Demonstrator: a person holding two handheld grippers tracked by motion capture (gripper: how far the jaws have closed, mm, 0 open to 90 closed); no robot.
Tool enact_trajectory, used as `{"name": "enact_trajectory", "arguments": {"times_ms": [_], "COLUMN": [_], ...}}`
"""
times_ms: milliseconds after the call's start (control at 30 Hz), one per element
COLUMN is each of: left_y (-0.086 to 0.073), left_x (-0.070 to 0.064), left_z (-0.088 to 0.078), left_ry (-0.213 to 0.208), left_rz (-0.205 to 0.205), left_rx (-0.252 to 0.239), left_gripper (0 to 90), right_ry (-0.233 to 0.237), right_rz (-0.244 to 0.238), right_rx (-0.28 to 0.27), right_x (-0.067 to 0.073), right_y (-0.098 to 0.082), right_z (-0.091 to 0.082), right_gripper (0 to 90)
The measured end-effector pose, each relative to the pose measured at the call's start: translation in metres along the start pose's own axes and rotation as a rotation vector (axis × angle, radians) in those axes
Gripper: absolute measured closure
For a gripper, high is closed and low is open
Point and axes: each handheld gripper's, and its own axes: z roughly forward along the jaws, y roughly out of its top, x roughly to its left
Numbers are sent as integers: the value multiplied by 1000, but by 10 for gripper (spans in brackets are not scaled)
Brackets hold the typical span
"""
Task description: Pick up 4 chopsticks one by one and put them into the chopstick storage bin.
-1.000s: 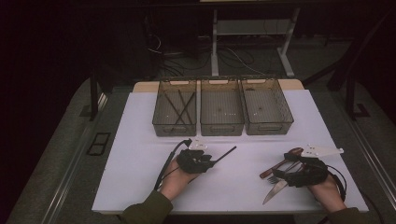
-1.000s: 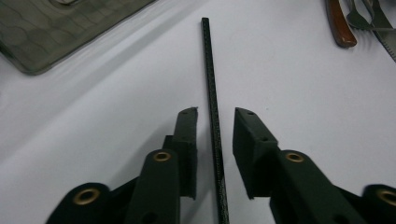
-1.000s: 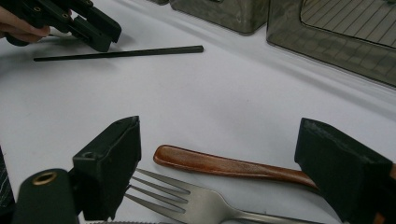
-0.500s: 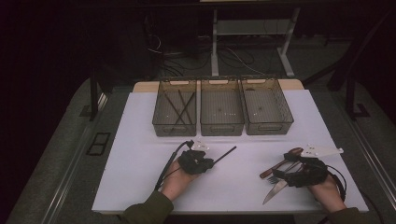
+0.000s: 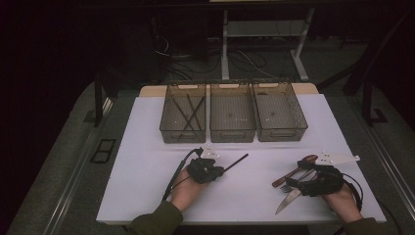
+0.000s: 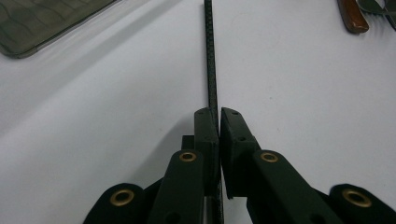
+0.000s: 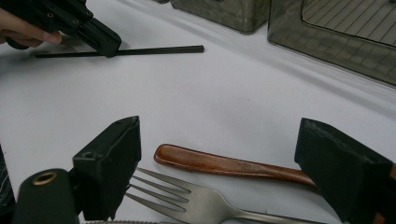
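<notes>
Already clenched on the black chopstick, the left gripper has it running straight ahead of its jaws, flat on the desk.

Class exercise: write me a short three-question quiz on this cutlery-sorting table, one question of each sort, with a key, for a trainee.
1. True or false: the left tongs are shut on the black chopstick.
2. Which of the three trays holds chopsticks already? A) left tray B) middle tray C) right tray
3. Name the three pieces lying by the right tongs.

Key
1. True; the jaws have just been closing, and the stick sits between the pads.
2. A.
3. A fork, a wooden-handled utensil and a knife.
</notes>
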Motion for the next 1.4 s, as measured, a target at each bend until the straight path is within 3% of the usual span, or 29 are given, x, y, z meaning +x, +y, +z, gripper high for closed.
{"name": "enact_trajectory", "arguments": {"times_ms": [433,600,967,1400], "left_y": [4,6,11,17], "left_x": [0,-1,-1,8], "left_z": [-7,-12,-23,-44], "left_ry": [-31,-51,-113,-133], "left_rz": [0,-24,-8,4], "left_rx": [-20,-31,-44,-85], "left_gripper": [847,847,847,847], "right_ry": [-1,-2,-2,-1], "right_rz": [-1,-2,-5,-4], "right_rx": [-2,-1,-2,-1], "right_x": [-1,-1,-1,-1], "right_y": [0,0,0,0], "right_z": [0,-1,-1,-1], "right_gripper": [139,139,140,139]}}
